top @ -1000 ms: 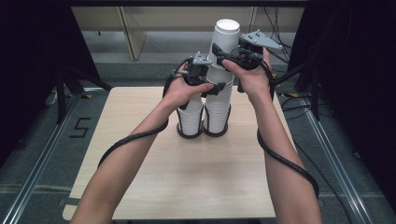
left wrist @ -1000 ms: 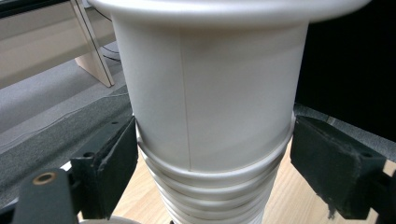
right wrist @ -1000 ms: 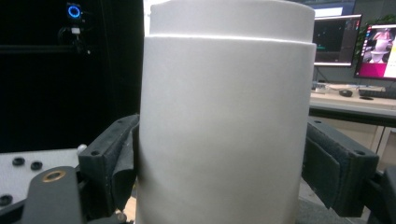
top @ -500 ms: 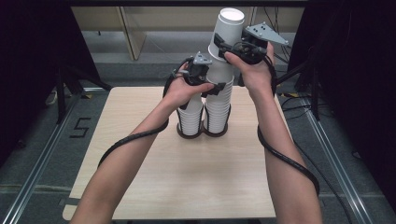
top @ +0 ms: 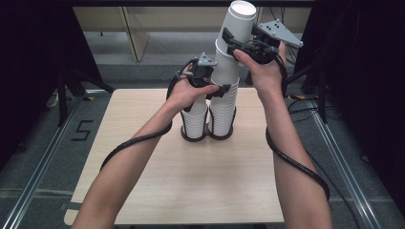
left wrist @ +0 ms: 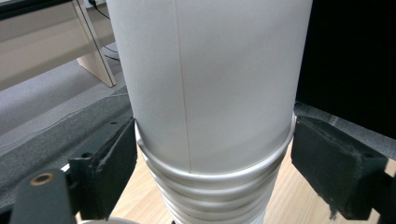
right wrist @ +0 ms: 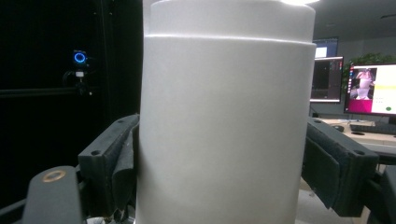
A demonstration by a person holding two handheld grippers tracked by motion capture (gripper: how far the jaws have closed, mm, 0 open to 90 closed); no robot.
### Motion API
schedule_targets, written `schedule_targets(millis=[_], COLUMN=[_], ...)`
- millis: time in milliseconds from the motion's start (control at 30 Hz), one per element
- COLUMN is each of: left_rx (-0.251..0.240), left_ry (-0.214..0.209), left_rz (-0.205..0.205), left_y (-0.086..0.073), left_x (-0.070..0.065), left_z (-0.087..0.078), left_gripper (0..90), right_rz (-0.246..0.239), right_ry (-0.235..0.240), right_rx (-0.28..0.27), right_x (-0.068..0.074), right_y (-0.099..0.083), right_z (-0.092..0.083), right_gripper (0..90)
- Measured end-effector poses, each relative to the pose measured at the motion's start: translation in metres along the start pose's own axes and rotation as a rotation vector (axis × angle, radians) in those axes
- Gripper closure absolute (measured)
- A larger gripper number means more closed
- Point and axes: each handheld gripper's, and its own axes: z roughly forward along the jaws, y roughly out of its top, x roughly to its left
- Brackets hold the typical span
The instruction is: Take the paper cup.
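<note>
Right gripper [top: 232, 42] pinches the top white paper cup [top: 237, 23]; left gripper [top: 220, 88] clamps the taller white cup stack [top: 223, 107].

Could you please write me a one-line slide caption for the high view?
Right gripper lifting white paper cups off a stack, which the left gripper steadies.

table [top: 157, 191]: near half and both sides bare | two cup stacks [top: 196, 119] touching at far middle | both grippers crowd the taller stack [top: 229, 71]
</note>
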Motion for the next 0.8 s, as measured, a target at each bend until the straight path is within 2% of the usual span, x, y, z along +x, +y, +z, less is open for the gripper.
schedule_targets(millis=[33, 100, 133, 200, 267, 333, 400, 433, 500, 567, 667, 733, 800], left_rx=[0.0, 0.001, 0.005, 0.0, -0.007, -0.012, -0.02, -0.02, -0.031, -0.044, -0.058, -0.074, -0.076], left_ry=[0.0, 0.003, -0.003, -0.007, -0.007, -0.004, -0.003, -0.003, 0.0, -0.001, -0.003, 0.002, 0.004], left_rz=[0.0, 0.004, 0.014, 0.019, 0.021, 0.03, 0.029, 0.029, 0.025, 0.024, 0.012, 0.007, 0.007], left_y=[0.0, 0.0, 0.0, 0.0, 0.001, 0.002, 0.002, 0.002, 0.002, 0.002, 0.002, 0.002, 0.001], left_x=[0.0, 0.0, 0.0, 0.0, -0.001, -0.002, -0.002, -0.002, -0.001, 0.001, 0.002, 0.004, 0.004], left_z=[0.0, -0.003, -0.004, -0.007, -0.01, -0.013, -0.017, -0.017, -0.023, -0.034, -0.041, -0.053, -0.057], left_gripper=[14.1, 13.4, 13.0, 11.2, 9.8, 8.3, 7.6, 7.4, 7.4, 7.5, 7.6, 8.7, 8.8], right_rz=[-0.015, 0.003, -0.012, -0.007, -0.03, -0.012, -0.036, -0.029, -0.034, -0.062, -0.046, -0.07, -0.07], right_ry=[-0.005, 0.003, -0.003, 0.002, -0.006, -0.004, -0.008, -0.005, -0.005, -0.011, -0.004, -0.006, -0.005], right_rx=[-0.007, -0.006, -0.012, -0.014, -0.02, -0.023, -0.02, -0.022, -0.025, -0.031, -0.034, -0.031, -0.026], right_x=[-0.001, -0.001, -0.002, -0.002, -0.005, -0.005, -0.006, -0.006, -0.007, -0.01, -0.008, -0.01, -0.01], right_y=[0.0, 0.002, 0.003, 0.004, 0.005, 0.006, 0.006, 0.006, 0.008, 0.009, 0.01, 0.009, 0.008], right_z=[-0.001, -0.004, -0.005, -0.008, -0.011, -0.015, -0.019, -0.021, -0.025, -0.029, -0.034, -0.043, -0.049], right_gripper=[19.4, 19.4, 19.4, 19.4, 19.4, 19.4, 19.4, 19.4, 19.4, 19.4, 19.4, 19.4, 19.4])
